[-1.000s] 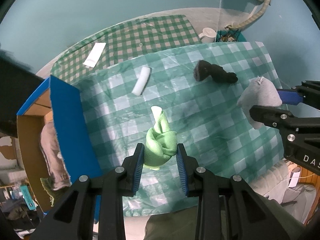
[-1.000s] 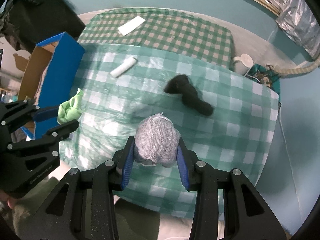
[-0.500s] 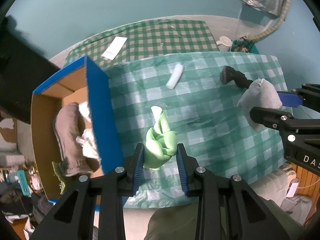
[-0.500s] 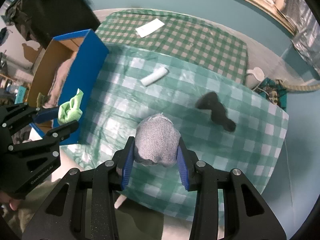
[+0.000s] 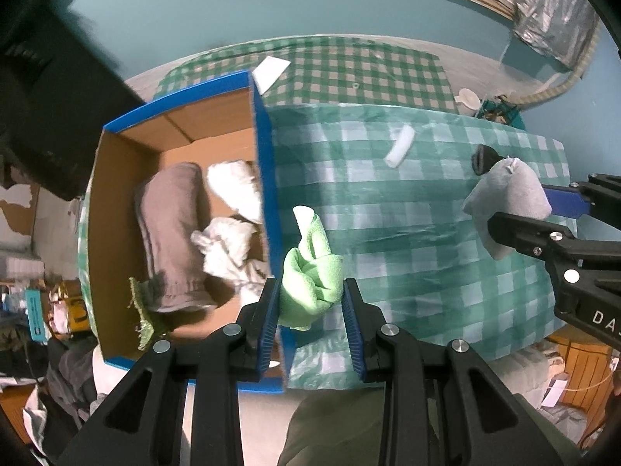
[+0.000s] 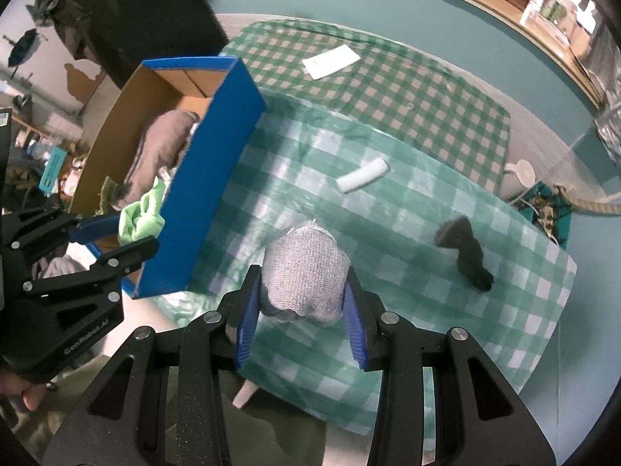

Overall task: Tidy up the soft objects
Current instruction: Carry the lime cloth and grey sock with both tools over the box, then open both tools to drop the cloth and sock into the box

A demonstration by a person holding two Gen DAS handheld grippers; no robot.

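My left gripper (image 5: 310, 306) is shut on a light green cloth (image 5: 310, 272) and holds it in the air above the near wall of a blue cardboard box (image 5: 268, 194). The box holds a brown towel (image 5: 170, 233) and white cloths (image 5: 229, 240). My right gripper (image 6: 300, 310) is shut on a grey knitted sock bundle (image 6: 304, 268), held above the green checked tablecloth (image 6: 388, 233). A black sock (image 6: 465, 252) and a white roll (image 6: 361, 178) lie on the cloth. In the right wrist view the green cloth (image 6: 139, 217) hangs at the box's near corner.
A white paper (image 6: 330, 60) lies on the darker checked cloth (image 6: 407, 89) at the back. Clutter sits on the floor left of the box (image 6: 209, 178). A white jug (image 5: 467, 97) stands past the table's far right corner.
Both grippers have moved left with their loads. The box has come into full view, and the green cloth now hangs over its near wall instead of over the tablecloth.
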